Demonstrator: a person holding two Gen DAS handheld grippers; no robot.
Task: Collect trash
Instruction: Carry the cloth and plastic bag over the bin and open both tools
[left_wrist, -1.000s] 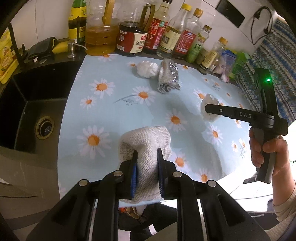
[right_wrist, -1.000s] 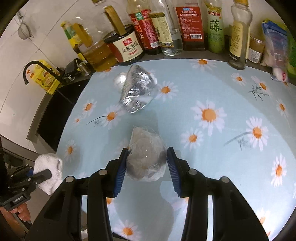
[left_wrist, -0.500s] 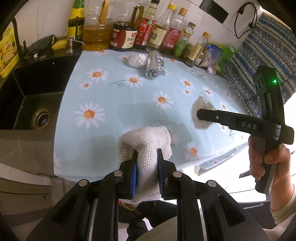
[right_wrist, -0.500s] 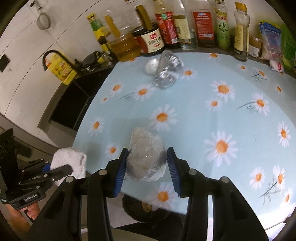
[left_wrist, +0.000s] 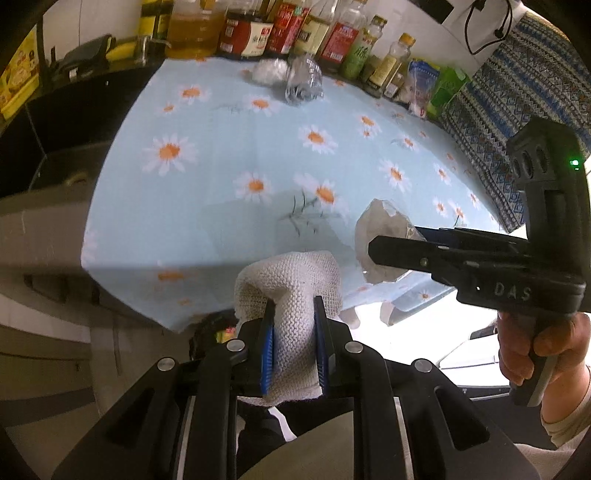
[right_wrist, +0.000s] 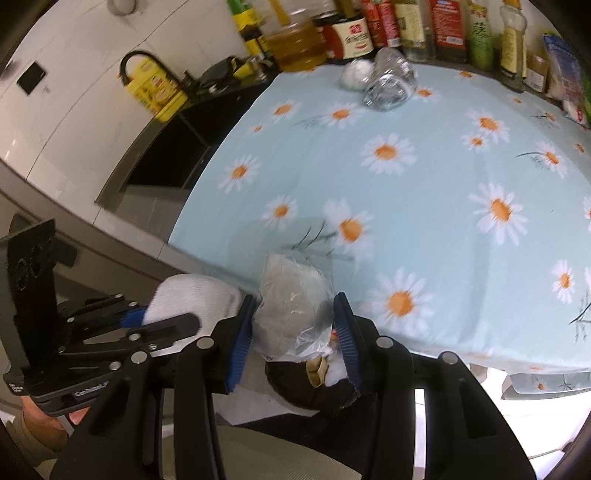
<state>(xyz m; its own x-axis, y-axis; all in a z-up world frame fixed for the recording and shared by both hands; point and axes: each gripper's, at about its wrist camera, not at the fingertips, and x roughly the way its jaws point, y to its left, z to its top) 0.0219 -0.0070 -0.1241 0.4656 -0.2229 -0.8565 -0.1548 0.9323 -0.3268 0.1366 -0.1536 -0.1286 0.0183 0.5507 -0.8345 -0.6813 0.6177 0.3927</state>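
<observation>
Both loads have been drawn back past the counter's front edge. Left gripper is clamped on a white knitted rag; right gripper is pinching a crumpled plastic bag above a dark bin. Risk: slack film could slip free early.

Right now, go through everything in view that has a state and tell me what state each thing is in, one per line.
Left tool: shut on the white knitted cloth.
Right tool: shut on the crumpled plastic bag.
Crushed clear plastic bottle: lying on its side on the daisy tablecloth.
White wad: resting beside the bottle.
Black trash bag: open below the counter edge, scraps inside.
</observation>
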